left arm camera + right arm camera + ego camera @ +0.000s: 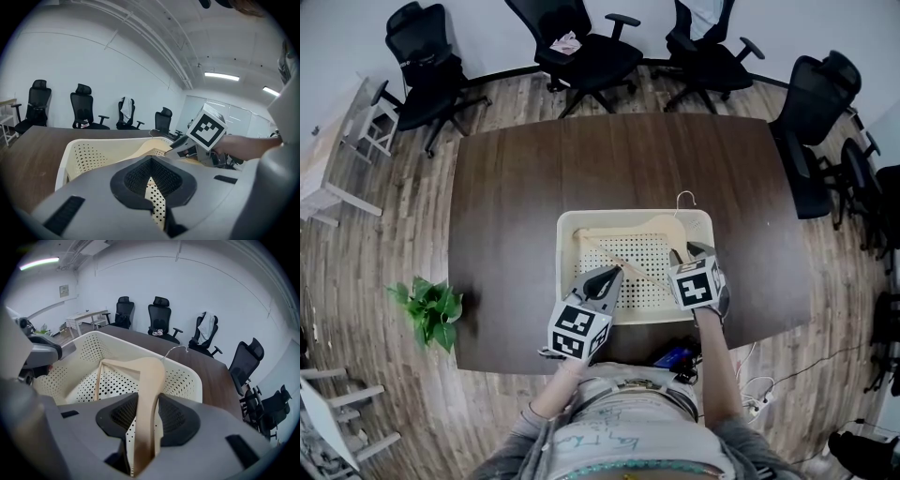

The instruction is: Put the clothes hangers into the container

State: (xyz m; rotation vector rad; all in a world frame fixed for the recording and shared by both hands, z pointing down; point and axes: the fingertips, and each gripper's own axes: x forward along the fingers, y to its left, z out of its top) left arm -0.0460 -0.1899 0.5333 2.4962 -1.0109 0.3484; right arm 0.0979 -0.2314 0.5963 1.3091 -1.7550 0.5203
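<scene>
1. R tool. The right gripper (148,395) is clamped on the hanger (152,373). Both pads press flat vs. one wooden arm, which runs fwd out of the jaws and up to the shoulder bend. Ahead of the tips, the second arm and the thin crossbar drop away to the L, inside the container (187,378). The metal hook (176,348) projects fwd past the far rim. In the head view, right gripper (689,251) sits over the near R part of the container (567,225). Hanger (652,230) lies diagonal w/in the walls, hook (685,198) beyond the far rim.

2. L tool. The left gripper (149,165) has its tips together. No item between the pads; only the perforated container floor shows thru the narrow slot behind the tips. Container wall (89,157) is ahead and to the L. The other tool's marker cube (206,129) is ahead to the R, close by. In the head view, left gripper (612,273) points into the near L part of the container, tips just beside the crossbar; contact cannot be confirmed.

3. Surroundings. Container stands on the dark wood table (516,187), near the operator's edge. The table extends fwd of both tools. Office chairs (586,47) stand past its far side. A plant (431,309) is on the floor, well off to the L of the L tool.
</scene>
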